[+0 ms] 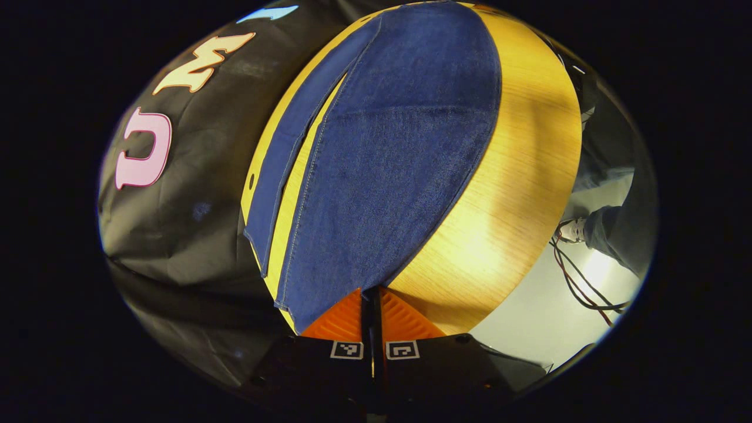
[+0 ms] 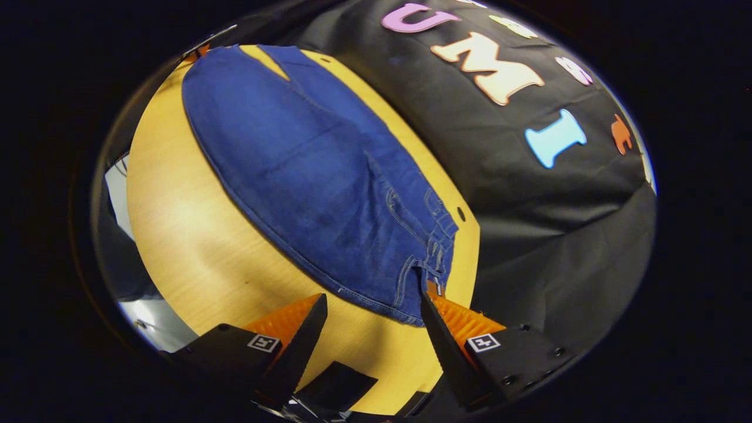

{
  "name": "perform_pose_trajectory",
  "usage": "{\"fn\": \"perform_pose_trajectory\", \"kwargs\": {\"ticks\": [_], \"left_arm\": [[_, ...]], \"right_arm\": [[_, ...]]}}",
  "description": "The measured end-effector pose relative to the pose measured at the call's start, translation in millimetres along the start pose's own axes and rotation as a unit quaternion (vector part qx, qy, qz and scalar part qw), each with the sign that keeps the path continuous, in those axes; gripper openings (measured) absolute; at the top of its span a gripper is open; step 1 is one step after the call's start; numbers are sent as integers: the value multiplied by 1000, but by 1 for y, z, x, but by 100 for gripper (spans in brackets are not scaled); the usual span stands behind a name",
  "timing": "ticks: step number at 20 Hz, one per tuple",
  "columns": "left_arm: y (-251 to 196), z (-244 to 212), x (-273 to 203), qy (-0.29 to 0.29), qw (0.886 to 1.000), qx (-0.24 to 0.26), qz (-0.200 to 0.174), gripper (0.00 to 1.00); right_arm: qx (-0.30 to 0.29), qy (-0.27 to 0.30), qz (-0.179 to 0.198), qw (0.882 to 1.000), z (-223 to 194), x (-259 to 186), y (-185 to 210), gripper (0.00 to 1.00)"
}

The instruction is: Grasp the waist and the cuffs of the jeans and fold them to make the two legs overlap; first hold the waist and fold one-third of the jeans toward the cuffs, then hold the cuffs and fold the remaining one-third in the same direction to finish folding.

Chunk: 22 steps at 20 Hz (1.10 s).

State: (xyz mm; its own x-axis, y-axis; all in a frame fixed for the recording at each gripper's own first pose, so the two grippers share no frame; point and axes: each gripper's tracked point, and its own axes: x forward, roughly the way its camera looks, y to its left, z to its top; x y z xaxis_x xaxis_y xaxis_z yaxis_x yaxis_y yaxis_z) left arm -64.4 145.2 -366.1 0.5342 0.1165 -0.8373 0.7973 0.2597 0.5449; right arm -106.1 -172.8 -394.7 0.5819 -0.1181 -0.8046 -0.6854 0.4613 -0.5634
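Left claw clenched on the cuff of the jeans, right claw released at the waist; grasping it likely comes next.

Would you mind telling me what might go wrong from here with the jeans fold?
1. The left claw looks shut at the cuff edge of the jeans; so shallow a pinch might slip when lifted.
2. The right claw is open at the waist, not gripping; lifting now would raise one end only.
3. The other leg lies apart, near the table edge, and could slide off.
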Motion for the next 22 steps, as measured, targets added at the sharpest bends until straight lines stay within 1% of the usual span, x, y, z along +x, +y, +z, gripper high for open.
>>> {"fn": "perform_pose_trajectory", "kwargs": {"ticks": [2,3,5,7,10,11,12,14,15,16,17,20,22], "left_arm": [[0,0,-1,3,1000,-4,-1,0],[0,0,-1,4,1000,-6,-1,0],[0,0,-2,6,1000,-6,-1,0],[1,0,-2,8,1000,-8,0,0],[1,-1,-2,10,1000,-11,2,0],[1,0,-2,10,1000,-12,2,0],[2,-1,-2,11,1000,-13,3,0],[1,0,-2,12,1000,-16,2,0],[2,0,-2,12,1000,-20,3,0],[1,0,-3,12,1000,-27,3,0],[1,1,-2,14,999,-38,3,0],[-3,3,-4,16,994,-104,-7,1],[-1,5,-4,17,990,-138,-6,0]], "right_arm": [[-29,3,11,1000,2,6,4,100],[-43,2,13,999,6,9,3,95],[-66,3,12,998,8,19,0,94],[-76,6,11,997,9,28,-4,93],[-78,15,17,997,10,39,-3,82],[-81,18,26,996,10,42,1,72],[-85,20,36,996,9,44,8,65],[-97,21,41,994,8,50,15,29],[-106,17,31,994,8,47,11,7],[-104,13,21,994,10,46,7,0],[-93,15,18,995,8,49,7,4],[-51,21,12,998,12,44,1,3],[-31,14,-3,999,22,37,-11,2]]}}
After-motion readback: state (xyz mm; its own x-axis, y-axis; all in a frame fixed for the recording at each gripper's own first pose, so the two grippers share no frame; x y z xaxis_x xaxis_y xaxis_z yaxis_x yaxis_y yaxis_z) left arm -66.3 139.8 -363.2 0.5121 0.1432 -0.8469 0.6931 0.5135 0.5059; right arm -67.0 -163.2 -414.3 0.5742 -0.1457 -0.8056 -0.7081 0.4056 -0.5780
